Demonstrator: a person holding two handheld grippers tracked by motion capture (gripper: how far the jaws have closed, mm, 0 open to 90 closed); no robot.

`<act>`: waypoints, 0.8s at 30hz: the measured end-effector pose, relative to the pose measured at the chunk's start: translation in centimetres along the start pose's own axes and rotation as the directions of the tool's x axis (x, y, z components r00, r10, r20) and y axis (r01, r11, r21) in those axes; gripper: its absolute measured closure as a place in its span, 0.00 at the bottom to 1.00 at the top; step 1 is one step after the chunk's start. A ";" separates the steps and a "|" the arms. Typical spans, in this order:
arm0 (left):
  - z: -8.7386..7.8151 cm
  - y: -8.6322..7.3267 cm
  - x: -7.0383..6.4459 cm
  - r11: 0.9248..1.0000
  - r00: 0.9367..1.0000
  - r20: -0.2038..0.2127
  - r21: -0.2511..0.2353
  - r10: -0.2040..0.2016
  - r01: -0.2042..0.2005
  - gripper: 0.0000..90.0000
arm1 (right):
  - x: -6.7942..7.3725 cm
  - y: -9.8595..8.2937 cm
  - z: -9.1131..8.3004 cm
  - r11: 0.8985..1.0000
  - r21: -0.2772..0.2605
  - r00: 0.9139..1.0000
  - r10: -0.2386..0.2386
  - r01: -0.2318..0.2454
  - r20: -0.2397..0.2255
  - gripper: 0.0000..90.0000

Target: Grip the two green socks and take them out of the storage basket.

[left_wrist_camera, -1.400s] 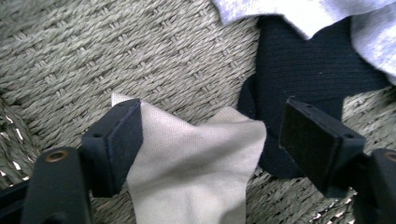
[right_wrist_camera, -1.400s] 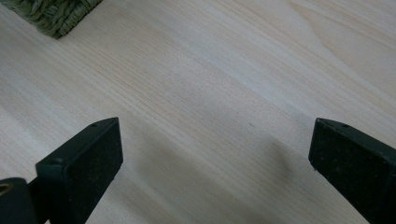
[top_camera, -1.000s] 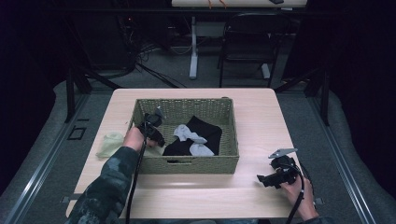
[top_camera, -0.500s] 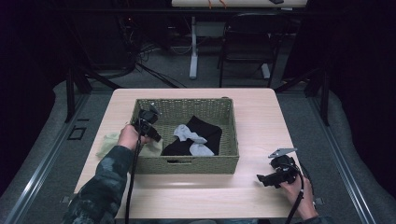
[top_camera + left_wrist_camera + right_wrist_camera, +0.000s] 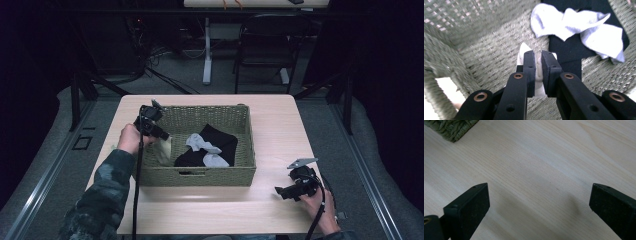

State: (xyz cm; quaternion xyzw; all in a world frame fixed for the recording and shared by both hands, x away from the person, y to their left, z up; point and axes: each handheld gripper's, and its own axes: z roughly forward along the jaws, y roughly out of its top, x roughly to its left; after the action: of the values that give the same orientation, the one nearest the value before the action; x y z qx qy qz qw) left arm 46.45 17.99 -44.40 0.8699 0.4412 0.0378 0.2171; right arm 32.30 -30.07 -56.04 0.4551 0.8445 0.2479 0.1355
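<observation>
My left gripper [image 5: 159,134] is shut on a pale cream sock [image 5: 164,148] that hangs just inside the left wall of the woven basket [image 5: 200,176]. In the left gripper view the jaws [image 5: 537,56] pinch the cream sock [image 5: 539,83] above the basket floor [image 5: 499,50]. A black cloth [image 5: 220,140] lies in the basket with a white sock [image 5: 202,145] on top; both show ahead as the black cloth [image 5: 569,52] and white sock [image 5: 564,23]. My right gripper [image 5: 281,192] stands open above bare table at the front right [image 5: 540,192].
The light wooden table [image 5: 280,125] has free room right of the basket and along its front edge. A basket corner [image 5: 451,128] lies ahead of the right gripper. Beyond the table stand a chair [image 5: 260,45] and a desk leg [image 5: 207,50].
The cream sock, earlier on the table left of the basket, now hangs inside the basket from my left gripper. The right gripper has stayed put.
</observation>
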 end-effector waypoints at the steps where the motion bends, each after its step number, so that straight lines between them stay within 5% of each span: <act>1: -0.3 0.1 -0.1 1.000 1.000 -0.003 -0.005 0.003 -0.003 0.92 | 0.0 0.0 0.0 1.000 -0.002 1.000 0.001 -0.001 -0.001 0.03; 24: -7.1 2.3 -1.4 0.992 0.998 -0.033 -0.105 0.061 -0.064 0.92 | 0.2 -0.4 -0.3 1.000 -0.001 1.000 0.009 -0.009 0.000 0.03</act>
State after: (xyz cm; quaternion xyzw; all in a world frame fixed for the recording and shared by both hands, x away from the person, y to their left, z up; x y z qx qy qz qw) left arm 45.53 18.17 -36.87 0.8700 0.4141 0.0810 0.2551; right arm 31.77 -30.18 -56.00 0.4588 0.8423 0.2489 0.1348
